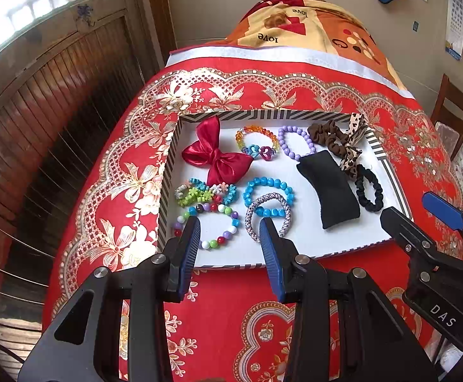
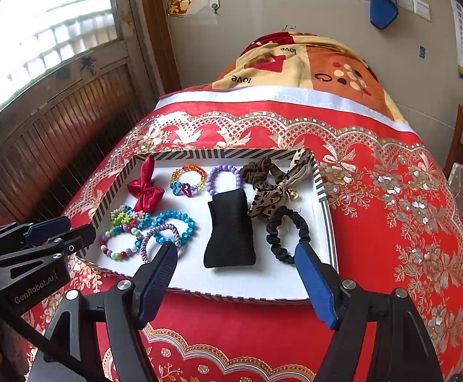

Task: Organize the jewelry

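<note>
Red floral bedspread (image 1: 231, 302) carries striped tray (image 1: 167, 172) of jewelry. Left tool (image 1: 229, 238) half-open, empty, over multicolor bead bracelet (image 1: 221, 242) at tray's near edge. Right tool (image 2: 236, 265) wide, empty, near black cushion (image 2: 229, 229). Descend straight, pinch one strand only.

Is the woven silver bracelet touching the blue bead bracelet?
Touching: in the left wrist view the woven silver bracelet lies over the blue bead bracelet's near beads.

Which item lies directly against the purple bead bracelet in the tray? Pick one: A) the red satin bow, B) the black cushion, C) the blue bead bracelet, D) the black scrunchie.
B: the black cushion overlaps the near edge of the purple bead bracelet in the tray; the others lie apart from it.
</note>
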A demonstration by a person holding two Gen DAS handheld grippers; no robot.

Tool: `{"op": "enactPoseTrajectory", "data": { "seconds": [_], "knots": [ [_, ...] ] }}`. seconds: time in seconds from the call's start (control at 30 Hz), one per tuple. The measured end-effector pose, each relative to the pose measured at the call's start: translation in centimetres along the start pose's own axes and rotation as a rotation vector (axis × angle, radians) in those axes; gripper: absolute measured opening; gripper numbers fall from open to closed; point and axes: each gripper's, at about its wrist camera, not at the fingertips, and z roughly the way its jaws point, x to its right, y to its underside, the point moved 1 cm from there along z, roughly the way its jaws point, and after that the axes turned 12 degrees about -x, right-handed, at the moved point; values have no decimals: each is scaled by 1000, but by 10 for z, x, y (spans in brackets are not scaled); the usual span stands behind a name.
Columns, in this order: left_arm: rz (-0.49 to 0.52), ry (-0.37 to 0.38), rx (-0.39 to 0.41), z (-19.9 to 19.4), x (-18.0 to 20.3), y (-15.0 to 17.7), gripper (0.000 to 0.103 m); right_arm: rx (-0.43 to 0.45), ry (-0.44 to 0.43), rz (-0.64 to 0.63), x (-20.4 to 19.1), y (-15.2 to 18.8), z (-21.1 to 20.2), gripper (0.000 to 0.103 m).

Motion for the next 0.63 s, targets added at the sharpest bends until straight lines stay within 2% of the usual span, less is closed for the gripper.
{"op": "enactPoseTrajectory", "data": {
  "seconds": [0.43, 0.63],
  "knots": [
    [1, 12, -5, 1, 3, 3, 38, -11, -6, 2, 2, 2, 1, 74],
    [29, 18, 32, -1, 7, 5, 38, -23, -13, -1, 2, 6, 5, 74]
  ]
}}
